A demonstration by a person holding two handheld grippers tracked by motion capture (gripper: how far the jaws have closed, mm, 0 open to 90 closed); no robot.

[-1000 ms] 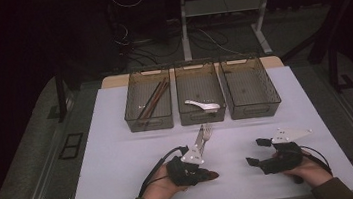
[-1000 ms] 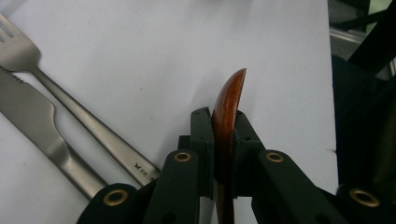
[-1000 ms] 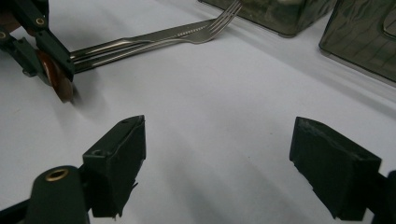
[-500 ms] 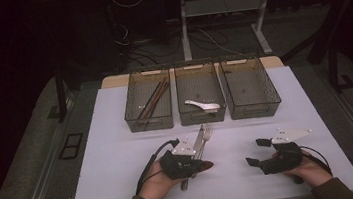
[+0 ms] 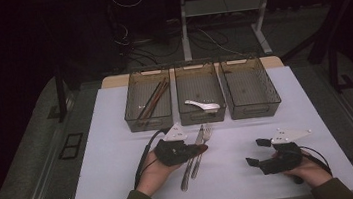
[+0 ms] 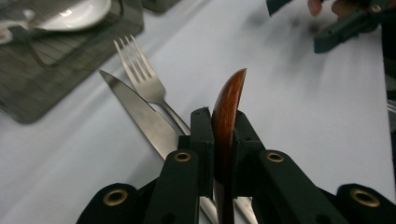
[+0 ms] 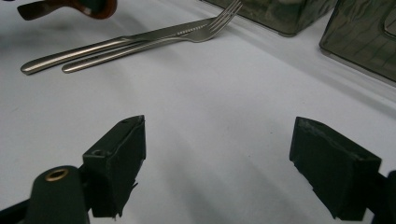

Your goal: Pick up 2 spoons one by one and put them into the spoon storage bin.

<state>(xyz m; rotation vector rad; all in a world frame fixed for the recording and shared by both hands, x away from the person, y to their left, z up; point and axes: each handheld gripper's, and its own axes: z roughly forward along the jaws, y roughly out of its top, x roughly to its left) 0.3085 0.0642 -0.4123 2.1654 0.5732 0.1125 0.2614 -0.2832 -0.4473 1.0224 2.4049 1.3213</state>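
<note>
My left gripper is shut on a brown wooden spoon, gripped edge-on, with its tip sticking out past the jaws. It hovers just over a steel knife and fork that lie side by side on the white table. The same fork and knife run off to the left in the left gripper view. My right gripper rests at the front right, open, with bare table between its jaws. In the right gripper view the knife and fork lie beyond it.
Three clear bins stand in a row at the back of the table. The left bin holds brown chopsticks, the middle bin a white spoon, and the right bin looks empty. The table's front edge is close to both hands.
My left gripper has moved away from the person, toward the bins, and slightly up with the wooden spoon in it. More of the knife and fork handles is now uncovered. The right gripper has stayed put.
</note>
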